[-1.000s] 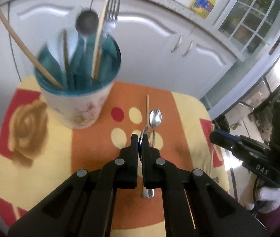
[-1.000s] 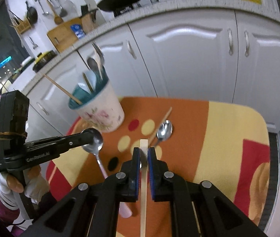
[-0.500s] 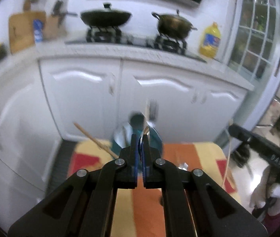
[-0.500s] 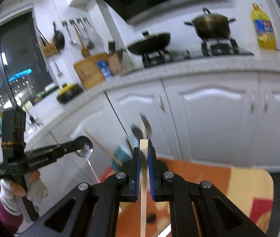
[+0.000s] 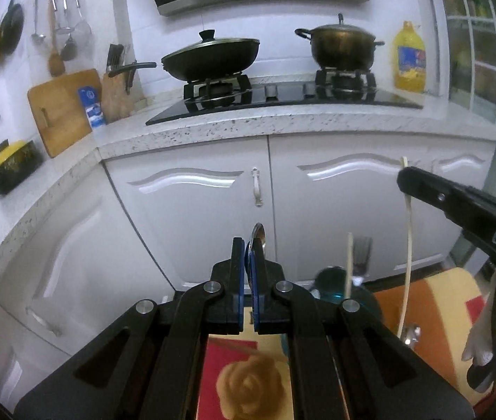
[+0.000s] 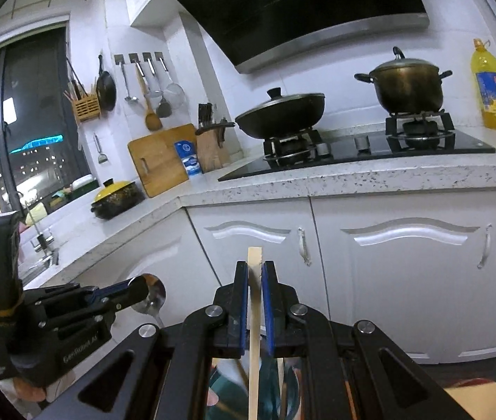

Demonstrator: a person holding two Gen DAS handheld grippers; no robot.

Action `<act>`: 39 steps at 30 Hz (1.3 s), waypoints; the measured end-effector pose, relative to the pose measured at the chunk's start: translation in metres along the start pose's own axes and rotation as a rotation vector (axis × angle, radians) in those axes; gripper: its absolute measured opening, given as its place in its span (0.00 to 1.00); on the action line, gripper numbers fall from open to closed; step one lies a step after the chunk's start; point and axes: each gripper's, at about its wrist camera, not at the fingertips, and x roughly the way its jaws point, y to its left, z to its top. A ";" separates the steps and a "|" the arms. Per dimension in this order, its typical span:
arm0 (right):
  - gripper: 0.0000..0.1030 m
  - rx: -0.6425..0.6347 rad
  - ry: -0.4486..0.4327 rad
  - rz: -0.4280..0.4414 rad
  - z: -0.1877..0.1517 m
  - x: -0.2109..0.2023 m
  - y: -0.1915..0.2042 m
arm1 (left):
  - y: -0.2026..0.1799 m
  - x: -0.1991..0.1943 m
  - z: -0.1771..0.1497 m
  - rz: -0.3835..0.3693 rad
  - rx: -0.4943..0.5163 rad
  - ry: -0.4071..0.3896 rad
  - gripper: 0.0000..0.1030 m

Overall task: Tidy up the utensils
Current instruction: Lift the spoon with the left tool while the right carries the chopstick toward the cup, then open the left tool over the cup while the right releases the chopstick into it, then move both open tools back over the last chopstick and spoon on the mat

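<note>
Low worktop with a patterned cloth, seen past the cup

The worktop's cloth [image 5: 433,311], orange, yellow and red with a brown rose, carries a teal-lined utensil cup [image 5: 370,301]. To the right of the cup a spoon [image 5: 411,333] lies on the orange band. Behind the cup stand white cabinet doors [image 5: 192,210].
</note>
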 end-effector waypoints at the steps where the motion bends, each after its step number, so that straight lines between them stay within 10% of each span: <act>1: 0.07 -0.009 -0.003 -0.010 0.000 0.010 -0.001 | 0.000 0.006 0.000 0.009 0.004 0.002 0.01; 10: 0.07 -0.027 -0.043 -0.064 -0.016 0.042 -0.017 | -0.016 0.037 -0.015 0.063 0.064 0.015 0.01; 26: 0.08 0.102 0.209 0.041 -0.050 0.038 -0.044 | -0.035 0.048 -0.048 -0.049 -0.035 0.186 0.03; 33: 0.30 0.149 0.241 0.048 -0.061 0.017 -0.052 | -0.027 0.024 -0.045 -0.085 -0.101 0.175 0.39; 39: 0.31 0.128 0.253 0.014 -0.070 -0.015 -0.050 | -0.029 0.005 -0.047 -0.118 -0.146 0.169 0.41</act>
